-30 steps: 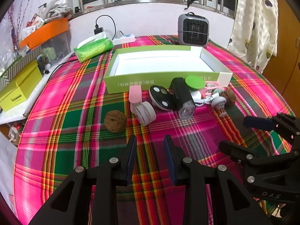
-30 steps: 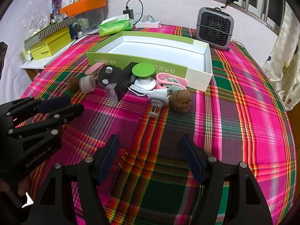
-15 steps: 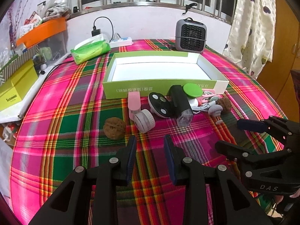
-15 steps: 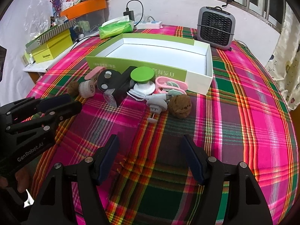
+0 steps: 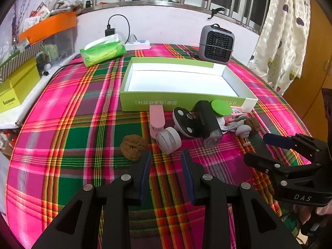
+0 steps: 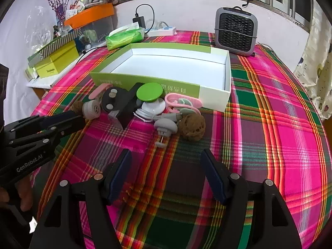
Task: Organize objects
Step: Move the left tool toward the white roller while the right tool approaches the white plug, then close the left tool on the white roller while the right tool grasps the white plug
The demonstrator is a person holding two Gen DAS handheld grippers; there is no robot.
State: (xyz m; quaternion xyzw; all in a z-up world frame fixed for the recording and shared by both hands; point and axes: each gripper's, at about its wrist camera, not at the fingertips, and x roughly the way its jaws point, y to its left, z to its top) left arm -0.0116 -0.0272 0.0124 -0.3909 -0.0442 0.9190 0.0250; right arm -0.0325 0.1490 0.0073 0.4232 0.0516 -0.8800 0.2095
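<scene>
From my left gripper (image 5: 166,157), jaws narrowly parted and empty, I saw a wrinkled brown walnut (image 5: 133,147) just ahead-left; the right view barely showed it. My right gripper (image 6: 166,161), jaws wide and empty, faced a second walnut (image 6: 192,126) and a grey plug (image 6: 165,125) just ahead. The rectangular green cardboard box (image 6: 145,79) lay beyond the cluster, on plaid cloth (image 6: 269,124).
</scene>
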